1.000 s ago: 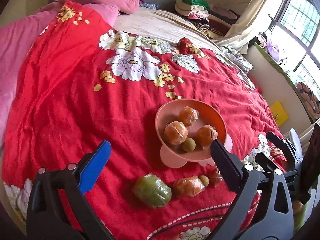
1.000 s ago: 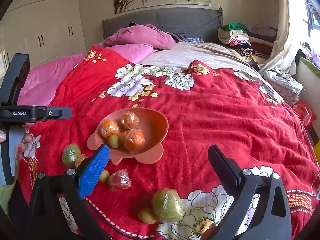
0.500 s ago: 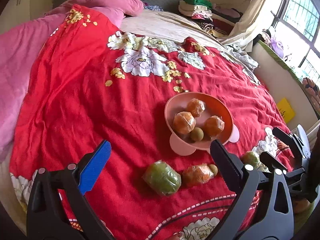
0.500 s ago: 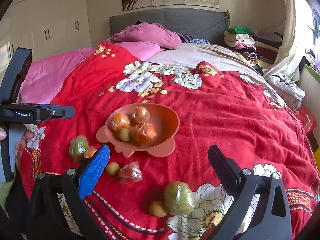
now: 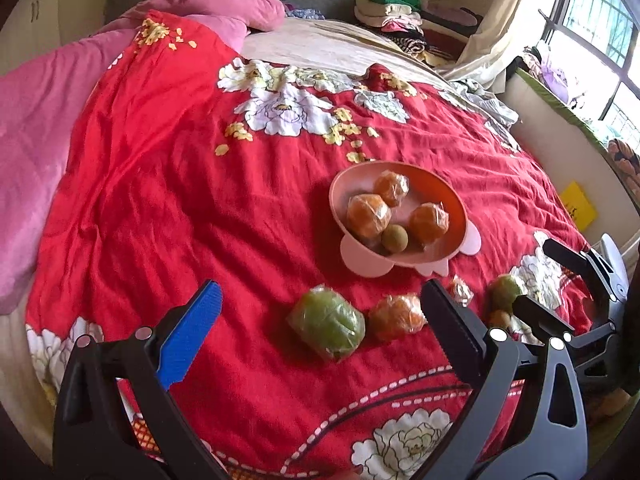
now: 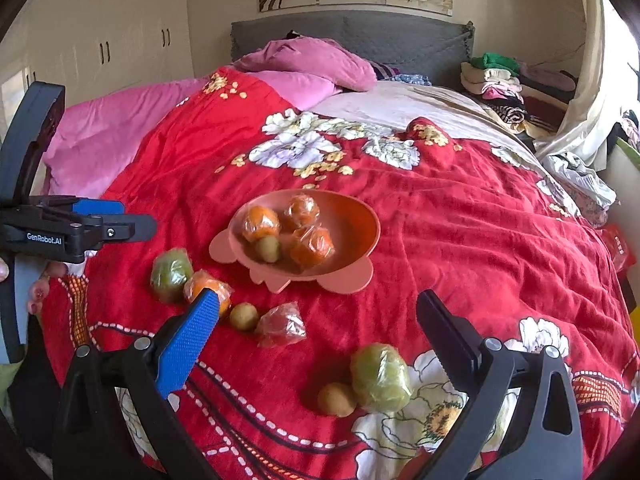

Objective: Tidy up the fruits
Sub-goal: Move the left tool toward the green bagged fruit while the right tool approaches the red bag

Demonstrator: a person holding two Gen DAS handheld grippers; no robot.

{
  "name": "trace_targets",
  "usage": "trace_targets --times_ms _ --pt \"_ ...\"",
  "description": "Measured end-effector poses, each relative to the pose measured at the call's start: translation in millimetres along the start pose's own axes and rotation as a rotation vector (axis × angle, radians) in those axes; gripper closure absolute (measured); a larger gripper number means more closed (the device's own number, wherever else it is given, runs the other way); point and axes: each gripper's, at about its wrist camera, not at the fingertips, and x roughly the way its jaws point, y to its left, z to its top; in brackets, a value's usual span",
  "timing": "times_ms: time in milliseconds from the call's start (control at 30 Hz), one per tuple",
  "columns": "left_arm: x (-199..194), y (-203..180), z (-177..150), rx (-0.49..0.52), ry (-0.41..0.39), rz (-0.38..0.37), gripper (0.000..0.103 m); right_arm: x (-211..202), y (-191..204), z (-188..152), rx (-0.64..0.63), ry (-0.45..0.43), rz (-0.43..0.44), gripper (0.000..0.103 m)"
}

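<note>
Left wrist view: your left gripper (image 5: pixel 320 324) hangs above the red quilt (image 5: pixel 160 200) with its jaws spread wide and nothing between them. Just ahead lie 1 wrapped green fruit (image 5: pixel 327 323) and 1 wrapped orange (image 5: pixel 396 317), touching each other. Beyond them sits the pink bowl (image 5: pixel 452 200), holding 3 wrapped oranges and 1 small brown fruit (image 5: pixel 394 238). Open quilt runs far to your left of the bowl, up to the pink blanket (image 5: pixel 32 140). Your right gripper shows at the right edge, near the bedside.

Right wrist view: your right gripper (image 6: pixel 316 332) is also wide open and empty over the quilt. Near it lie 1 wrapped green fruit (image 6: pixel 380 377) touching 1 small brown fruit (image 6: pixel 337 399), both close to the quilt's near edge. Further out, 1 wrapped red fruit (image 6: pixel 282 325) and 1 small brown fruit (image 6: pixel 244 316) lie just beside each other. The bowl (image 6: pixel 360 216) sits past them. To its right the quilt is bare toward the bed's far side, where crumpled cloth (image 6: pixel 576 172) lies at the edge.
</note>
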Motion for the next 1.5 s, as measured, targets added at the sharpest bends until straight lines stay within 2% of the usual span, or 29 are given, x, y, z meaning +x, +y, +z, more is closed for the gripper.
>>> trace_targets --times_ms 467,700,933,967,1033,1067,1167,1300,1500 --pt "7.0 1.1 -31.8 0.036 0.052 0.026 0.01 7.8 18.3 -14.2 -0.055 0.052 0.031 0.004" --pt "14.5 5.2 -47.7 0.067 0.071 0.07 0.01 21.0 24.0 -22.7 -0.096 0.095 0.033 0.004" --pt "22.5 7.6 -52.5 0.059 0.075 0.053 0.01 36.7 26.3 -26.7 -0.133 0.116 0.034 0.006" --pt "23.6 6.7 -52.6 0.061 0.073 0.051 0.012 38.9 25.6 -27.2 -0.135 0.118 0.034 0.007" --pt "24.8 3.6 -51.7 0.073 0.063 0.046 0.017 43.8 24.2 -27.3 -0.144 0.119 0.031 0.016" --pt "25.9 2.0 -50.9 0.079 0.06 0.039 0.019 47.8 22.9 -26.8 -0.146 0.132 0.032 0.024" --pt "29.7 -0.1 -48.8 0.076 0.063 0.027 0.028 54.5 21.4 -26.6 -0.153 0.14 0.033 0.033" --pt "34.7 -3.9 -46.2 0.088 0.063 0.021 0.037 61.4 21.6 -24.0 -0.161 0.148 0.061 0.05" --pt "40.0 -2.7 -41.8 0.079 0.062 0.014 0.04 69.4 21.8 -19.9 -0.165 0.15 0.077 0.053"
